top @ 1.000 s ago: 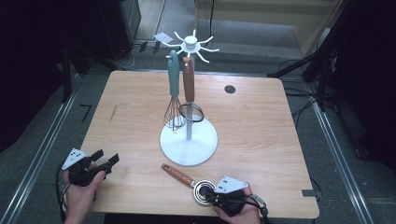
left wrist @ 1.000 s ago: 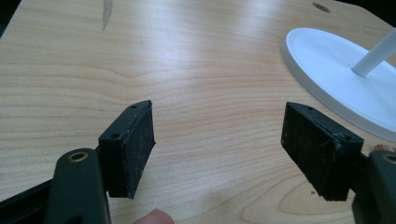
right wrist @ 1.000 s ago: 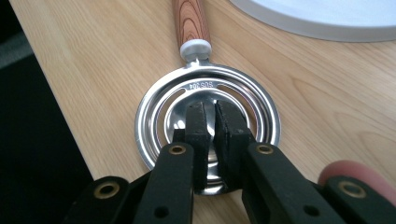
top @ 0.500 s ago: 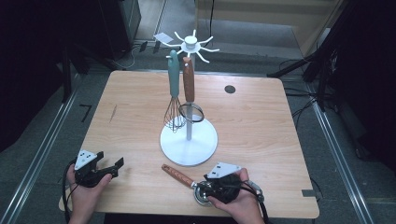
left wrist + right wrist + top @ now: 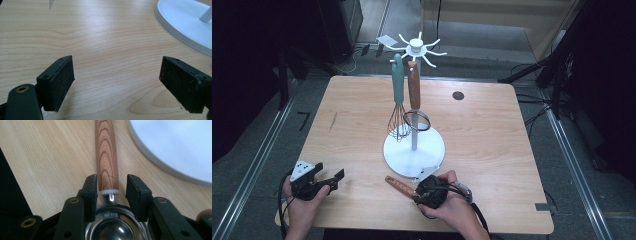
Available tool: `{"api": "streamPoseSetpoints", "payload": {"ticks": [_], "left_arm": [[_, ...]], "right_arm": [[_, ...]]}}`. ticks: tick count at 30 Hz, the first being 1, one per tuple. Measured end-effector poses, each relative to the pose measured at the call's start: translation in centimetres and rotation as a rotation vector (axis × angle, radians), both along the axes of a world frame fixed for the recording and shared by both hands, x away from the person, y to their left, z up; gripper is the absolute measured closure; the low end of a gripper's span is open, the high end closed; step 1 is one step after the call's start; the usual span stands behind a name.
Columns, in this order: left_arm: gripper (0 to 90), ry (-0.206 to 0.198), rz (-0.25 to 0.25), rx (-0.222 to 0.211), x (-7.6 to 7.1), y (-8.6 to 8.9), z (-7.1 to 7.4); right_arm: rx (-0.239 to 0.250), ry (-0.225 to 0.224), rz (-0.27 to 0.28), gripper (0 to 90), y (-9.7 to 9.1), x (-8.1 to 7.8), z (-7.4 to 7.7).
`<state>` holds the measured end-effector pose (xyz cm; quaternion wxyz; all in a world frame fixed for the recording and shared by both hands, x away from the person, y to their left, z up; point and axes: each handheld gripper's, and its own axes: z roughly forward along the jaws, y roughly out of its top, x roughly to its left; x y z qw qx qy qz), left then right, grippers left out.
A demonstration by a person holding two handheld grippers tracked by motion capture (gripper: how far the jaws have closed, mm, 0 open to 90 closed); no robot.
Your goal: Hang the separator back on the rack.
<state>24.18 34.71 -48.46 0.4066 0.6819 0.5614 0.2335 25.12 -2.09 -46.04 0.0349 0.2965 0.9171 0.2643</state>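
A utensil with a wooden handle (image 5: 398, 185) and a steel head (image 5: 112, 225) lies flat on the table in front of the white stand's base (image 5: 414, 150). My right gripper (image 5: 419, 192) is down over the head. Its jaws have just been opening and now stand open on either side of the handle's (image 5: 106, 152) near end, with a gap at the right pad (image 5: 136, 195). My left gripper (image 5: 329, 172) hovers low at the table's front left. Its jaws have also just been opening and are wide, with only bare wood between them (image 5: 117, 82).
A teal-handled whisk (image 5: 398, 95) and a second wooden-handled utensil (image 5: 414, 90) hang from the stand's hooks. The stand's base rim lies close to the right gripper's far side (image 5: 175, 145) and to the upper right of the left one (image 5: 182, 22). A dark round hole (image 5: 457, 95) marks the far right of the tabletop.
The right hand has slid leftward and forward over the utensil's steel head, which is now covered, and its jaws have parted. The left gripper's jaws have widened while the hand stayed put.
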Motion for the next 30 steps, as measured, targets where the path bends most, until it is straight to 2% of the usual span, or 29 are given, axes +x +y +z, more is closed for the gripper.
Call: {"api": "streamPoseSetpoints", "payload": {"ticks": [2, 8, 14, 16, 21, 25, 28, 29, 30], "left_arm": [[13.0, 0.001, 0.0, 0.0, 0.0, 0.0, 0.0], [13.2, 0.003, -0.002, 0.0, 0.0, 0.0, 0.0], [13.3, 0.007, -0.001, 0.002, 0.0, 0.0, 0.0], [13.4, 0.007, -0.002, 0.002, 0.0, 0.0, 0.0], [13.4, 0.006, -0.001, 0.001, 0.0, 0.0, 0.0], [13.4, 0.006, -0.004, 0.004, 0.1, 0.0, 0.0], [13.4, 0.006, -0.001, 0.0, 0.1, 0.0, 0.0], [13.4, 0.006, -0.001, 0.0, 0.1, 0.1, 0.0], [13.4, 0.006, -0.001, 0.0, 0.1, 0.1, 0.0]], "right_arm": [[-0.028, 0.011, 0.017, 65.9, 0.4, 0.1, -0.1], [-0.113, 0.031, 0.014, 68.2, 1.4, 0.0, -0.4], [-0.169, 0.036, 0.013, 70.7, 2.0, 0.1, -0.3], [-0.193, 0.017, 0.029, 71.3, 2.2, 0.0, -0.3], [-0.188, -0.002, 0.046, 71.9, 2.1, -0.2, -0.3], [-0.196, -0.039, 0.044, 72.0, 1.9, -0.5, -0.3], [-0.151, -0.042, 0.032, 72.0, 1.3, -0.5, -0.2], [-0.146, -0.03, 0.03, 72.0, 1.0, -0.5, -0.2], [-0.145, -0.05, 0.028, 72.0, 0.8, -0.6, -0.1]]}}
